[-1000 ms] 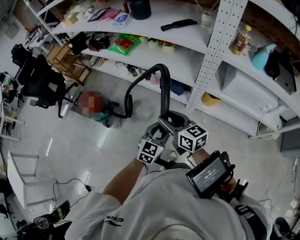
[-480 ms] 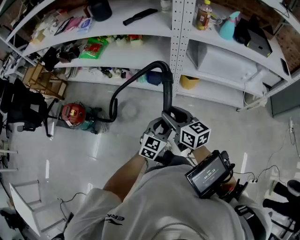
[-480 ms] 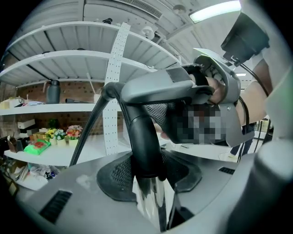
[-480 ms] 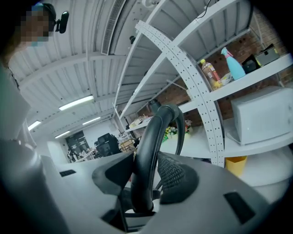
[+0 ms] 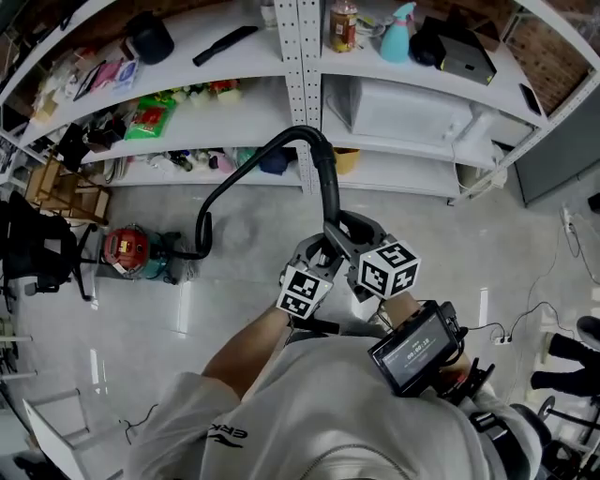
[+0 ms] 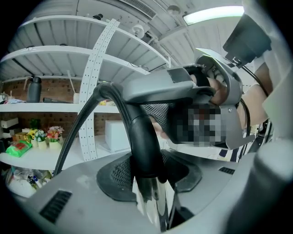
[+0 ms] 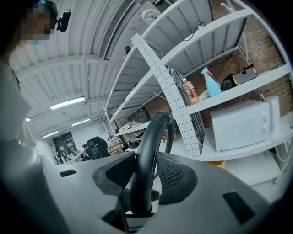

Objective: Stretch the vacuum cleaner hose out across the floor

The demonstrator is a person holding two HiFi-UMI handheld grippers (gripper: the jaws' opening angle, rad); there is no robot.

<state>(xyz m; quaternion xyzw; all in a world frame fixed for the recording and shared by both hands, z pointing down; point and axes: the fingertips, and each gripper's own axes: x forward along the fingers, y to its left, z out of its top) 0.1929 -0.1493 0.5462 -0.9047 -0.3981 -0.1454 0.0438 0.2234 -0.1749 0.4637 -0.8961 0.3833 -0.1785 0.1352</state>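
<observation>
Head view is showing the person standing on the grey floor [image 5: 234,300] in front of white shelving [image 5: 298,56], holding both tongs close together just ahead of the body. The left tongs [image 5: 317,255] and the right tongs [image 5: 359,234] are meeting around the stiff black end of the vacuum cleaner hose [image 5: 328,187], which is rising from between them and bending over at the top near the lower shelf. From that bend the hose is running down and to the left, curling just above the floor and joining the red vacuum cleaner [image 5: 127,248], which is sitting on the floor by the shelving, well apart from the person.

Left gripper view is showing the black tube standing upright between the dark pads, with both pads pressing on it and a shiny metal piece below the grip. Right gripper view is showing the same curved tube between that pair's pads; these jaws have just been closing, and they are clamping the tube on both sides. A spray bottle [image 5: 401,28] is standing on an upper shelf.
</observation>
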